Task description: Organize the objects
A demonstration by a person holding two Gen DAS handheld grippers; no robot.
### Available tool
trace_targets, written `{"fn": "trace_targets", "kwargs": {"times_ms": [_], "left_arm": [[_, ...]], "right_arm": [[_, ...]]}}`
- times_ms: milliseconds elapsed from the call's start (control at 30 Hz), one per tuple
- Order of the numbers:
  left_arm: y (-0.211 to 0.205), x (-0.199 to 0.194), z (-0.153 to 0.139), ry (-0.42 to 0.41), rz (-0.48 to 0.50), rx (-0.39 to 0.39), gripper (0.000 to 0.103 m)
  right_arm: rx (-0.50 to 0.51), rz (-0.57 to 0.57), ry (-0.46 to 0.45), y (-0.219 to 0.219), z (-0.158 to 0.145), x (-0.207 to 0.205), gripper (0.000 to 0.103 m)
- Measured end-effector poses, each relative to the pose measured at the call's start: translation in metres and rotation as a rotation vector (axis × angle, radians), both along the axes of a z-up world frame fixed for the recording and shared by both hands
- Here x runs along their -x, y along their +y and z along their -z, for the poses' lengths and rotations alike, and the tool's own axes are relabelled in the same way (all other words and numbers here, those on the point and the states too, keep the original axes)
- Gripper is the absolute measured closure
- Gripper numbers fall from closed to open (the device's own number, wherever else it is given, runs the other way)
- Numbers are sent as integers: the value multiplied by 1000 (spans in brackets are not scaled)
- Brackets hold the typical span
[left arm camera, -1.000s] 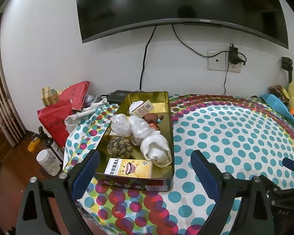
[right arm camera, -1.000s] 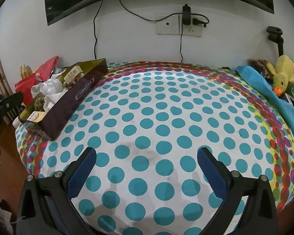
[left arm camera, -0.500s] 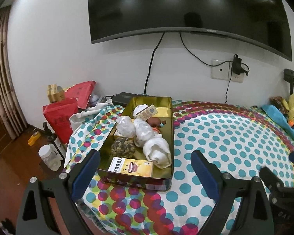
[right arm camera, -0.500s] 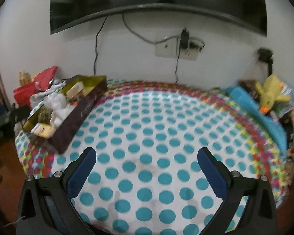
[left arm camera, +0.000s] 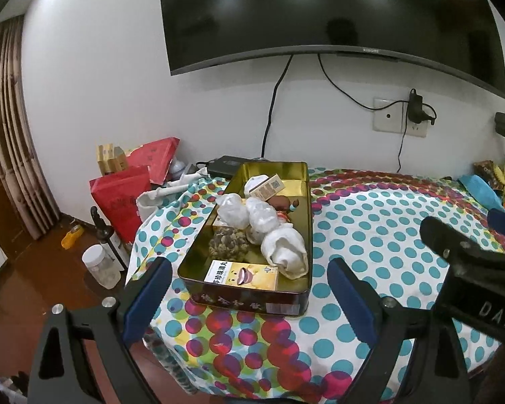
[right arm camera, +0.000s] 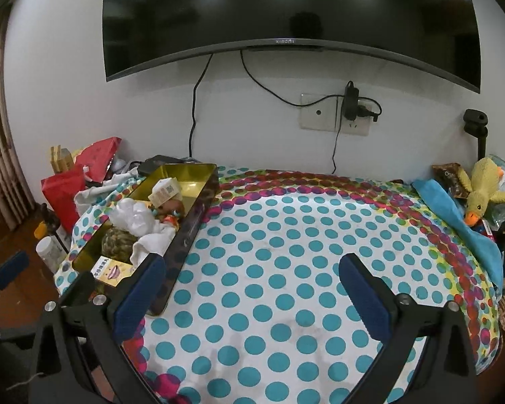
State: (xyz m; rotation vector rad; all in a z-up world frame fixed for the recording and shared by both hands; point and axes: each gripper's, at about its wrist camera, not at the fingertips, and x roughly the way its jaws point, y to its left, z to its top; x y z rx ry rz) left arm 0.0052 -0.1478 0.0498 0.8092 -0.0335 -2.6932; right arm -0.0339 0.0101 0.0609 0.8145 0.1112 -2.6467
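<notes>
Left wrist view: left gripper (left arm camera: pixel 249 298) has its jaws spread wide and holds nothing. The gold tin box (left arm camera: pixel 303 208) lies just ahead of it at 12 o'clock, on the polka-dot tablecloth (left arm camera: pixel 380 235), its near end between the two fingertips in the frame but apart from them. At the tin's near end lies a yellow medicine carton (left arm camera: pixel 242 275); behind it a white cloth bundle (left arm camera: pixel 286 250), a dark mottled lump (left arm camera: pixel 227 245), two clear crumpled bags (left arm camera: pixel 249 212) and a small tan carton (left arm camera: pixel 272 186). A brown item under the tan carton is too hidden to name. At 3 o'clock the right gripper (left arm camera: pixel 468 256) shows only as black frame, cut off by the edge.

Right wrist view: right gripper (right arm camera: pixel 252 294) is likewise wide apart and empty, over bare tablecloth (right arm camera: pixel 286 235). The tin (right arm camera: pixel 195 215) lies at 10 o'clock, its near corner hidden behind the left finger. A blue pad of the left gripper (right arm camera: pixel 10 269) shows at 9 o'clock, mostly cut off. A yellow plush duck (right arm camera: pixel 481 192) sits at 2 o'clock.
</notes>
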Motion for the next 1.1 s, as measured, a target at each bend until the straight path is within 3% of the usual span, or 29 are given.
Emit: {"fn": "trace_targets", "kwargs": {"times_ms": [333, 867, 1100], "left_arm": [[13, 5, 7, -23, 18, 10, 7], [6, 0, 8, 4, -30, -40, 7], [6, 2, 12, -19, -2, -65, 7]], "right_arm": [[15, -5, -14, 4, 3, -1, 0], [2, -17, -19, 1, 4, -4, 0], [-5, -29, -9, -4, 3, -8, 0]]}}
